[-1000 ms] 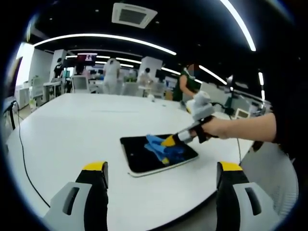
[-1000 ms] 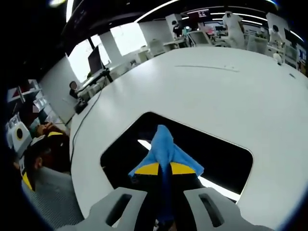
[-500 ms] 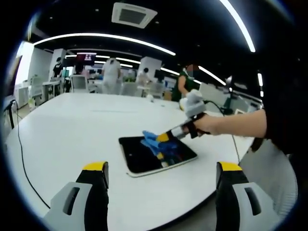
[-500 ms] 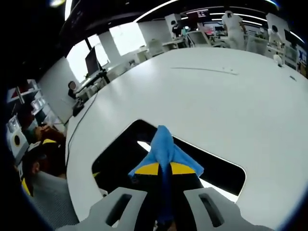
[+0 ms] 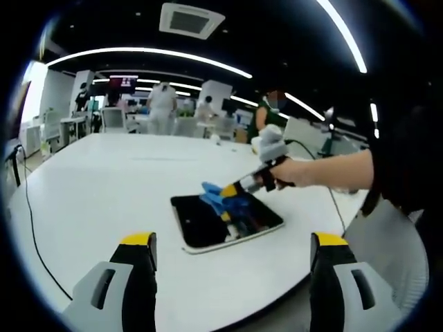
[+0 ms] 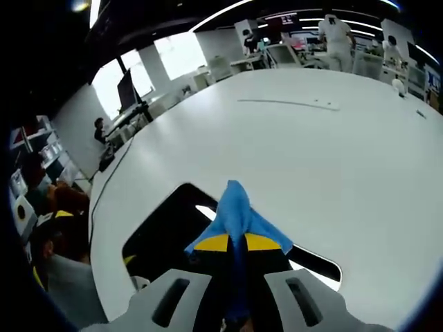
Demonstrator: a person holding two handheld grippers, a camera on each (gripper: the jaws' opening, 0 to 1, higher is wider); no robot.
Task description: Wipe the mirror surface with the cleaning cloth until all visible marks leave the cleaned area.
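Since a second ago, in the left gripper view, the right gripper [image 5: 229, 189] has slid the blue cleaning cloth [image 5: 216, 196] from the middle of the mirror [image 5: 201, 225] toward its far edge, while the left gripper [image 5: 232, 277] hovers with jaws wide apart above the white worktop [image 5: 104, 187]. Seen from the right gripper view, the right gripper [image 6: 235, 242] is clamped on the cleaning cloth [image 6: 235, 211], pressed onto the dark mirror [image 6: 166, 228] near its far edge.

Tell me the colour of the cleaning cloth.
Blue; the cleaning cloth shows best in the right gripper view, clamped in the right gripper.
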